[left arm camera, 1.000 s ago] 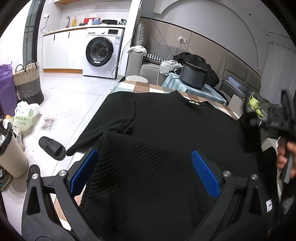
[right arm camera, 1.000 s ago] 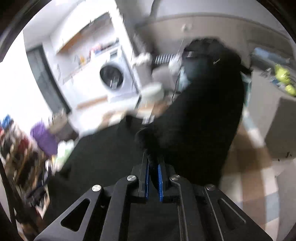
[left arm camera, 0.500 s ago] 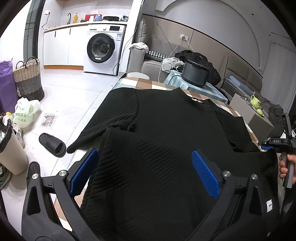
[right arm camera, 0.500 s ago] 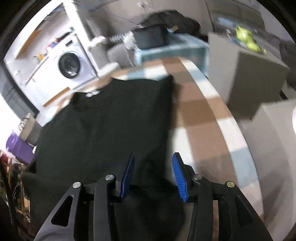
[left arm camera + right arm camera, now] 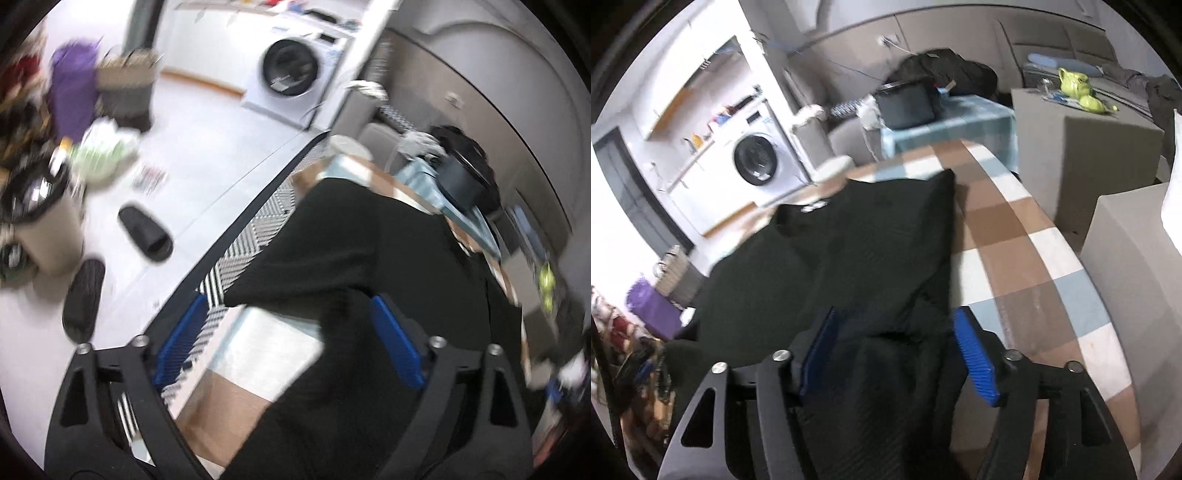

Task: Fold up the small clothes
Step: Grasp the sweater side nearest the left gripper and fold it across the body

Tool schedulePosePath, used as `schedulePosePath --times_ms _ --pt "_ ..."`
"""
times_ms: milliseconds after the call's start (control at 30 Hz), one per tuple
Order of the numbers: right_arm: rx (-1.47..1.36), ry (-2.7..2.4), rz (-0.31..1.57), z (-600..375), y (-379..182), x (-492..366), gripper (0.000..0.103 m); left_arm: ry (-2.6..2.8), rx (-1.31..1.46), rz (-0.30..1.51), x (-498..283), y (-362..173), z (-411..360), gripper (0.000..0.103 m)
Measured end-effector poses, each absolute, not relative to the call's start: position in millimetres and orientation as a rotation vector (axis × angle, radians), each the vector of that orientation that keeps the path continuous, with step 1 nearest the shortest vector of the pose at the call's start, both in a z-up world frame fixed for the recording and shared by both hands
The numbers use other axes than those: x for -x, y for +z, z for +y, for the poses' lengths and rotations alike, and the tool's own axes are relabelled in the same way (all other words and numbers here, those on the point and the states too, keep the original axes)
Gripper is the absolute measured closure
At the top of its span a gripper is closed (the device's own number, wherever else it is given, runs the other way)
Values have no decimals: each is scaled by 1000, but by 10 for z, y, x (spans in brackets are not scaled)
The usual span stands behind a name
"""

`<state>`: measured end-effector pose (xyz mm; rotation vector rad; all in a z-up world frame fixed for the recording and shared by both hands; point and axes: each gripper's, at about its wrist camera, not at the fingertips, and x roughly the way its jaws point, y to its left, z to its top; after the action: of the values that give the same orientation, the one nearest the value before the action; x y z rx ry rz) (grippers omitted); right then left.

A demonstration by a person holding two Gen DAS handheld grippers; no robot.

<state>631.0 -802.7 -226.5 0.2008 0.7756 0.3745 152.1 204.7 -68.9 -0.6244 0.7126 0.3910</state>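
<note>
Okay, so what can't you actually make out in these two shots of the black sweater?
- Left wrist view: motion blur smears the floor clutter beside the slipper.
- Right wrist view: the black sweater near edge is hidden under the right gripper, whose jaws are opening.
- Left wrist view: the left gripper frame covers the table front.

sweater (image 5: 871, 236): matt black ribbed knit | tablecloth (image 5: 1008, 229): smooth checked cloth | claw pads (image 5: 975, 362): blue ridged plastic
</note>
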Motion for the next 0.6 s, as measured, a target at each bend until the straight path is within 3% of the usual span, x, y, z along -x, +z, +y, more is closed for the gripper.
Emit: schedulePosePath --times_ms 200,567,600 --pt "-230 390 790 -8055 -2306 -6160 32 333 907 755 -1505 -1019 2607 22" --pt "-257 377 811 -8122 -2412 -6138 32 235 1142 839 -1954 -1595 2708 23" --pt "-260 371 816 -8131 -2422 -6140 32 243 1148 841 -1984 -1634 2709 28"
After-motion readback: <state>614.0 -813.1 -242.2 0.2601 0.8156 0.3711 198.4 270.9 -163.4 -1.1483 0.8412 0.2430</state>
